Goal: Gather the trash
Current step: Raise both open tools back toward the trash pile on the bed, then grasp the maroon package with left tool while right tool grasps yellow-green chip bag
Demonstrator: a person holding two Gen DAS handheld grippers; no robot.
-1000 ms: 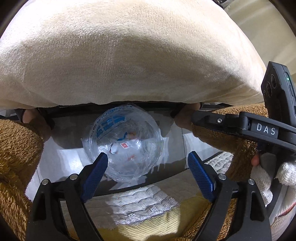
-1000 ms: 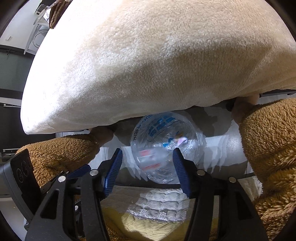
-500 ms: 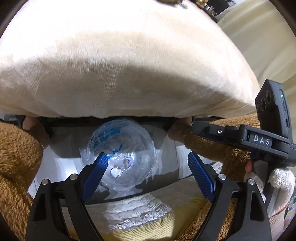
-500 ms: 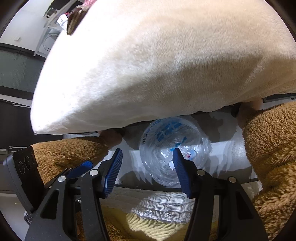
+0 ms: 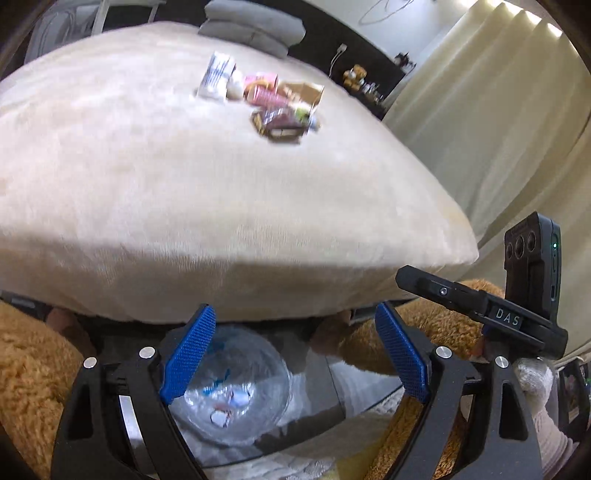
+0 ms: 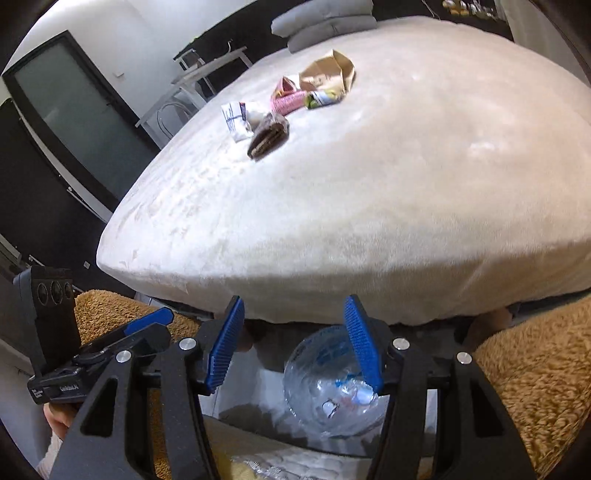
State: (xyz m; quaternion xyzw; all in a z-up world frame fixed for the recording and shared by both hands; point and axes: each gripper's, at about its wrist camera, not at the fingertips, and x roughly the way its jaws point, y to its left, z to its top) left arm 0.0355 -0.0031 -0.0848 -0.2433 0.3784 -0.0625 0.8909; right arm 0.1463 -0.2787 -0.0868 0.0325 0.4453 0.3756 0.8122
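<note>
A pile of trash lies far back on the cream bed (image 5: 184, 192): a white wrapper (image 5: 216, 75), a pink packet (image 5: 264, 90), a brown paper bag (image 5: 304, 92) and a dark brown wrapper (image 5: 282, 127). In the right wrist view the white wrapper (image 6: 236, 120), dark wrapper (image 6: 269, 134), pink packet (image 6: 286, 98) and paper bag (image 6: 328, 72) show on the bed (image 6: 369, 206). A clear bin bag (image 5: 236, 387) with scraps stands open below the bed edge, also in the right view (image 6: 332, 384). My left gripper (image 5: 291, 354) and right gripper (image 6: 293, 343) are open and empty above it.
Brown fluffy sleeves (image 5: 33, 376) flank the bag on both sides (image 6: 535, 376). Grey pillows (image 6: 325, 24) lie at the bed's far end. A dark cabinet (image 6: 62, 107) stands left, curtains (image 5: 498, 110) right. A quilted yellow cloth (image 5: 295, 469) lies below.
Both grippers have lifted and tilted up from the bag, so the top of the bed and the trash pile have come into view. The jaws stay open.
</note>
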